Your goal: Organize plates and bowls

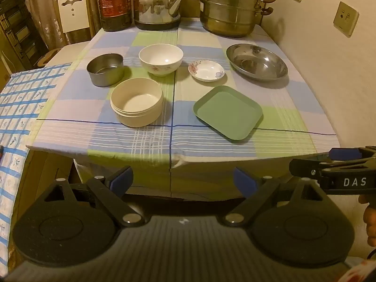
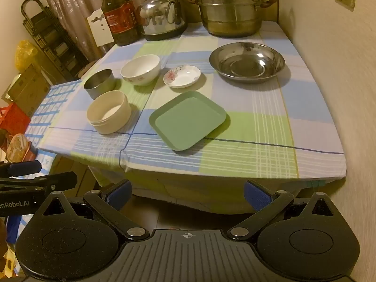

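Note:
On the checked tablecloth lie a green square plate (image 1: pixel 227 112) (image 2: pixel 188 120), a cream round bowl (image 1: pixel 137 101) (image 2: pixel 108 112), a small steel tin (image 1: pixel 105 69) (image 2: pixel 99 83), a white flowered bowl (image 1: pixel 160 59) (image 2: pixel 140 69), a small flowered saucer (image 1: pixel 206 70) (image 2: pixel 182 76) and a wide steel dish (image 1: pixel 256 61) (image 2: pixel 246 62). My left gripper (image 1: pixel 183 181) is open and empty, in front of the table's near edge. My right gripper (image 2: pixel 188 193) is open and empty, also short of the edge; it shows at the right of the left wrist view (image 1: pixel 338 164).
At the table's back stand an oil bottle (image 1: pixel 114 3), a steel kettle (image 1: pixel 158 5) and a stacked steamer pot (image 1: pixel 231 5). A wall (image 1: pixel 329 58) runs along the right side. A chair (image 1: pixel 74 11) and a dark rack (image 2: pixel 51 37) stand to the left.

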The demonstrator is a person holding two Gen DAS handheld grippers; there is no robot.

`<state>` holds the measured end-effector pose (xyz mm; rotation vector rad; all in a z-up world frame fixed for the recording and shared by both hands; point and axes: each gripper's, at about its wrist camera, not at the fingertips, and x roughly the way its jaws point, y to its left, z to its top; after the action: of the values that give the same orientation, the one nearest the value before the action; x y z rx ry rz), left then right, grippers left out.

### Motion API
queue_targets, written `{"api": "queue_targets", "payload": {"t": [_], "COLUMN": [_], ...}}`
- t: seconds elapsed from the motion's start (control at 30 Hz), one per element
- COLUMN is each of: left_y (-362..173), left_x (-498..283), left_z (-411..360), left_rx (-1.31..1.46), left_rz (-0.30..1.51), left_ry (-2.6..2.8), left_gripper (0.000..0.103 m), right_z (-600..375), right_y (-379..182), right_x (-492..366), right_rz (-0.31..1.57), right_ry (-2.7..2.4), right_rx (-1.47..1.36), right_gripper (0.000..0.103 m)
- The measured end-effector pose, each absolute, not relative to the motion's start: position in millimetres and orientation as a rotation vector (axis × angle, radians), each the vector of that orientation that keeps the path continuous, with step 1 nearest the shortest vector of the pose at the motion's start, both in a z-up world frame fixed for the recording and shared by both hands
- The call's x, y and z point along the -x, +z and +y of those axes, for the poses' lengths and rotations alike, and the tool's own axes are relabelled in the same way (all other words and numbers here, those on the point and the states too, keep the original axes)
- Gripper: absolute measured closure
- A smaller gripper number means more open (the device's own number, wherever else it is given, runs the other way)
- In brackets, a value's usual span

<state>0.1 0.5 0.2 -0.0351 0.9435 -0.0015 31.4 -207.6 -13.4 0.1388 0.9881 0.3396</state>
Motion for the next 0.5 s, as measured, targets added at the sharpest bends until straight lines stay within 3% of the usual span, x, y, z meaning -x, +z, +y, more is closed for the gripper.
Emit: {"api": "queue_targets", "payload": {"t": [0.5], "left_y": [0.1], "left_x": [0.1], "left_z": [0.2], "left_rx": [0.026], "left_rz": [0.944], "left_ry": [0.003], "left_gripper": [0.012], "right_z": [-208.1], "right_y": [-12.5], "right_x": [-34.8], "right_rz": [0.989], "right_ry": [0.34], "right_rx": [-0.138], "right_gripper": [0.001]}}
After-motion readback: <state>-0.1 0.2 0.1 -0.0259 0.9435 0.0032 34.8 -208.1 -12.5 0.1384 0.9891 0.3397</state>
